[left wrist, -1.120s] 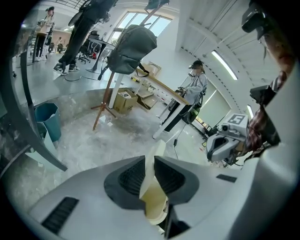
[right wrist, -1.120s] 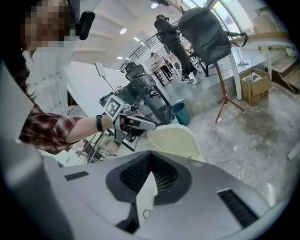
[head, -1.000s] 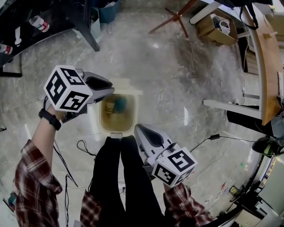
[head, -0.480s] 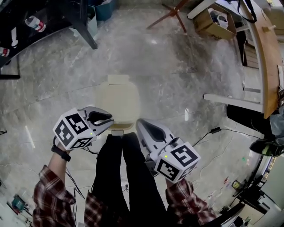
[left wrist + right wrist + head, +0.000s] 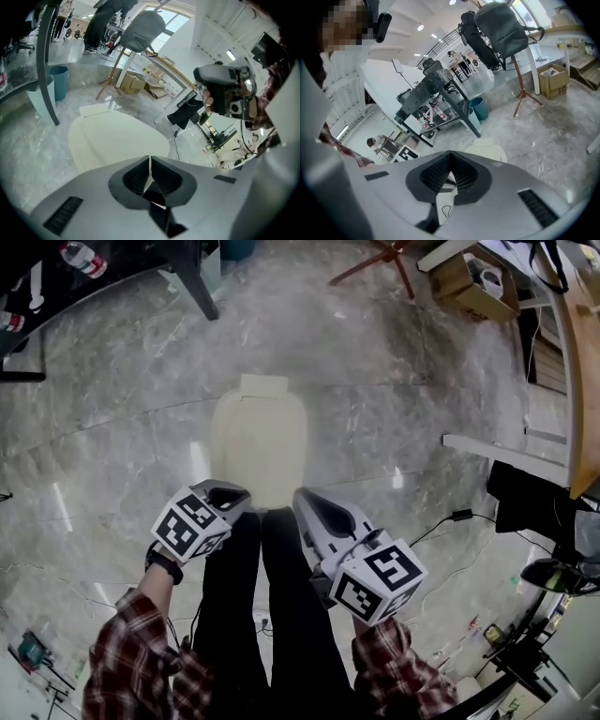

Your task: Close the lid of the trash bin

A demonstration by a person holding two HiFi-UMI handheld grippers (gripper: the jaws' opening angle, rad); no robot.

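Cream bin lid (image 5: pixel 260 448): smooth, matt, probably plastic. Floor (image 5: pixel 375 381): polished grey stone, catching glare. Left gripper (image 5: pixel 240 493) and right gripper (image 5: pixel 299 497): smooth grey plastic shells. Sleeve (image 5: pixel 131 652): checked cloth.

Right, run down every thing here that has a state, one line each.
Trash bin lid: closed, lying flat over the bin.
Left tool: shut, nothing between its jaws, held near the lid's near edge.
Right tool: shut, nothing between its jaws, held off to the side of the bin.
Cardboard box: open at the top.
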